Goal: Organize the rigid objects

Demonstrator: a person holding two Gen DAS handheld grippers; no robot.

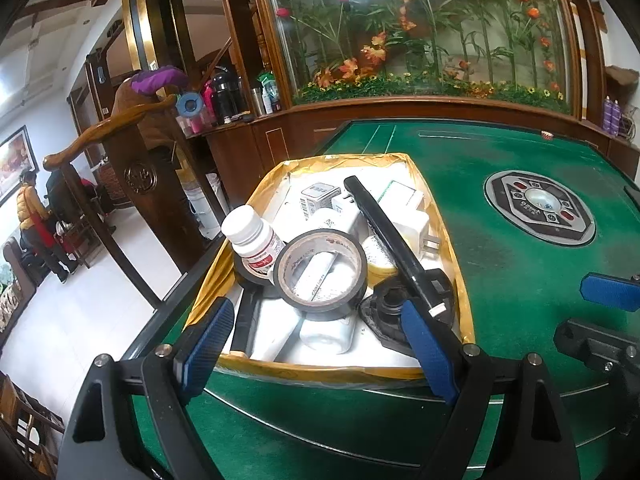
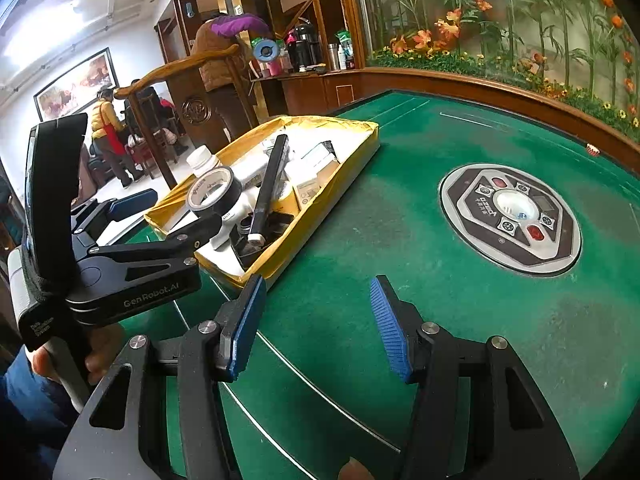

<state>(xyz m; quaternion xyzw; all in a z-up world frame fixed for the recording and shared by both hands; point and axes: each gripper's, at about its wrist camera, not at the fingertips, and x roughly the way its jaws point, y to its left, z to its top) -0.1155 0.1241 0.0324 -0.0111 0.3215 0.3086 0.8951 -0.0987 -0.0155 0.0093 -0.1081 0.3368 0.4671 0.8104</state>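
A shallow yellow-lined box sits at the left edge of the green felt table and holds a heap of items. On top lie a black tape roll, a white pill bottle, a long black bar and a white plug adapter. My left gripper hangs open over the box's near end, with the tape roll just beyond its blue pads and nothing pressed between them. My right gripper stands open over bare felt to the right of the box. The left gripper also shows there.
An octagonal control panel is set into the table's centre. A carved wooden chair back stands left of the box beyond the table edge. A glass case of artificial flowers runs behind the table. People stand far off at the left.
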